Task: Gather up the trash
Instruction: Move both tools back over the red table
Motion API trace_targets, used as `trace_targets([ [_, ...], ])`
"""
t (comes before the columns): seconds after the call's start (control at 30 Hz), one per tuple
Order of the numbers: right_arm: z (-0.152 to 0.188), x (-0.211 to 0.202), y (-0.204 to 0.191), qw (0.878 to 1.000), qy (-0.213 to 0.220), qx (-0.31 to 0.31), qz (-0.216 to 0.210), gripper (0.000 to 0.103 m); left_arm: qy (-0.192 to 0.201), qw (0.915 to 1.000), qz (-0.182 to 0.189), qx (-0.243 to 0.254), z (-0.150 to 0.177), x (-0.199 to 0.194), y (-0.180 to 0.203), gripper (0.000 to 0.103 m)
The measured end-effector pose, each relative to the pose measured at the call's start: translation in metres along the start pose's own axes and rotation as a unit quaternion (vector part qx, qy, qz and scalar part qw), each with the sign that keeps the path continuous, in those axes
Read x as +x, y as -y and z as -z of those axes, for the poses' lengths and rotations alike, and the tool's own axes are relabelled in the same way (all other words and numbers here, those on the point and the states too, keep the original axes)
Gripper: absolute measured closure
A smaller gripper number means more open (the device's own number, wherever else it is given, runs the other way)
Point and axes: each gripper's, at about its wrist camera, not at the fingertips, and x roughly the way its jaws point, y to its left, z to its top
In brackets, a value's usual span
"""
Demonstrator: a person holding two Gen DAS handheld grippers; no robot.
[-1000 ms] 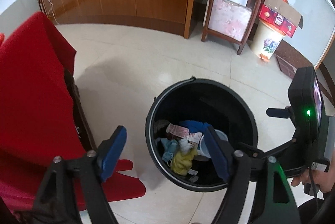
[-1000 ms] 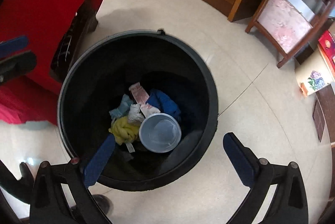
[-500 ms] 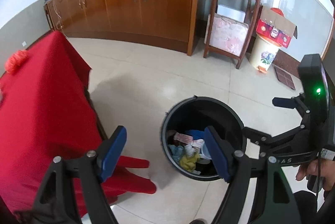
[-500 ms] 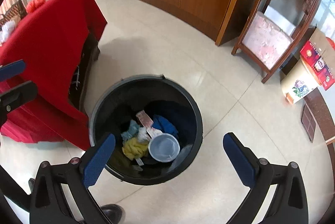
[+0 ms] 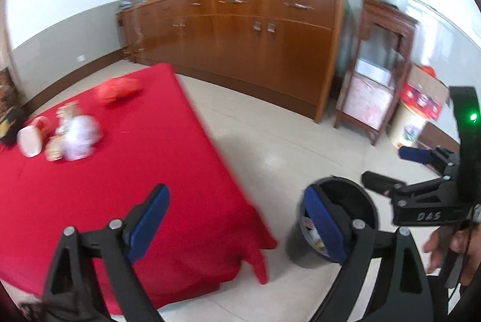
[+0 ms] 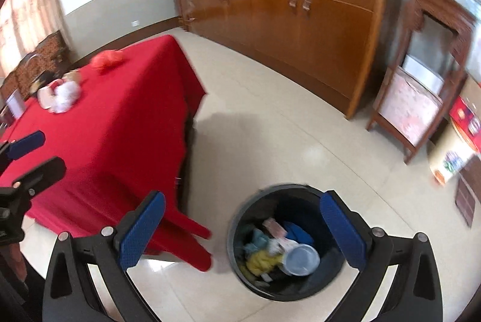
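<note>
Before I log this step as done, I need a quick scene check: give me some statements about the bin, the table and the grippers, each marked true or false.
1. The black bin stands on the floor beside the red-covered table. True.
2. The bin is empty. False: it holds trash, including a pale round lid or bowl and a yellow crumpled piece.
3. The right gripper holds nothing. True.
4. The tabletop has been cleared. False: blurred white items and a red clump lie on it.
5. The left gripper is clamped on a cup. False: its jaws are opening with nothing between them.
</note>
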Motion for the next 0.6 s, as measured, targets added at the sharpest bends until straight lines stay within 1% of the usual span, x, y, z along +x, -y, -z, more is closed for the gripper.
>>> trace_targets([
  [0.07,-0.01,-0.005,-0.025,1.0,0.009,-0.015,0.004,0.0,0.008,0.9995,-0.021,-0.021,0.004,-0.009,-0.027,0.011],
  [0.17,-0.027,-0.012,-0.066,0.999,0.036,-0.037,-0.008,0.0,0.022,0.9969,-0.053,-0.053,0.01,-0.022,-0.068,0.011],
  [0.23,-0.038,-0.012,-0.093,0.998,0.043,-0.049,-0.02,0.0,0.033,0.9943,-0.07,-0.074,0.015,-0.031,-0.095,0.012],
  [0.33,-0.053,-0.008,-0.135,0.995,0.049,-0.071,-0.046,0.0,0.047,0.9878,-0.101,-0.108,0.021,-0.048,-0.141,0.018],
  [0.47,-0.07,0.004,-0.191,0.99,0.054,-0.104,-0.077,0.0,0.048,0.9807,-0.137,-0.132,0.026,-0.055,-0.187,0.019],
  [0.6,-0.086,0.022,-0.241,0.985,0.056,-0.127,-0.099,0.0,0.04,0.9765,-0.154,-0.145,0.027,-0.05,-0.228,0.02],
])
